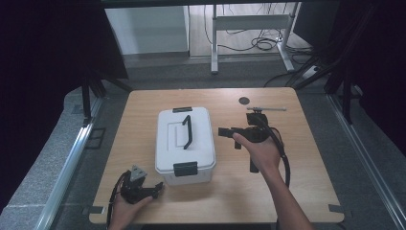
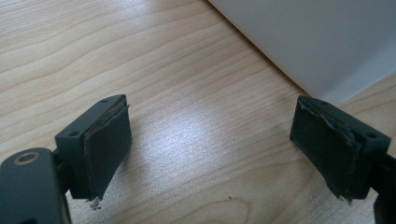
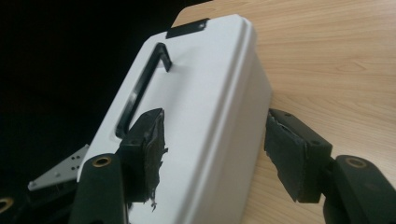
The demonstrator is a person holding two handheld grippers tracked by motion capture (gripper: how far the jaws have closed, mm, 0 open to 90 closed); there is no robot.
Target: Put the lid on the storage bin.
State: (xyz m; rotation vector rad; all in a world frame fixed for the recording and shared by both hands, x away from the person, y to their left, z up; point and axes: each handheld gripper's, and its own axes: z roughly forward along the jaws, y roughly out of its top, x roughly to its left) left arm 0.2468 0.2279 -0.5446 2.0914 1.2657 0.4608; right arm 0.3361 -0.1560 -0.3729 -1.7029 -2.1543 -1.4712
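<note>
A white lidded box (image 1: 184, 143) with a black handle (image 1: 187, 132) and black latches at both ends sits mid-table. My left gripper (image 1: 157, 188) rests low by the box's near-left corner, jaws wide apart over bare wood. In the left gripper view, that gripper (image 2: 215, 140) is open, and the box's wall (image 2: 308, 42) stands just beyond it. My right gripper (image 1: 229, 137) is held just right of the box, pointing at it. In the right gripper view, this gripper (image 3: 217, 149) is open, with the box's long upper edge (image 3: 219, 107) lined up between the jaws and the handle (image 3: 140, 88) lying flat.
A thin silver rod (image 1: 266, 109) and a small dark disc (image 1: 244, 100) lie near the far right of the wooden table (image 1: 230, 201). Black stands flank the table. The left gripper's grey plate (image 3: 60, 172) shows beyond the box.
</note>
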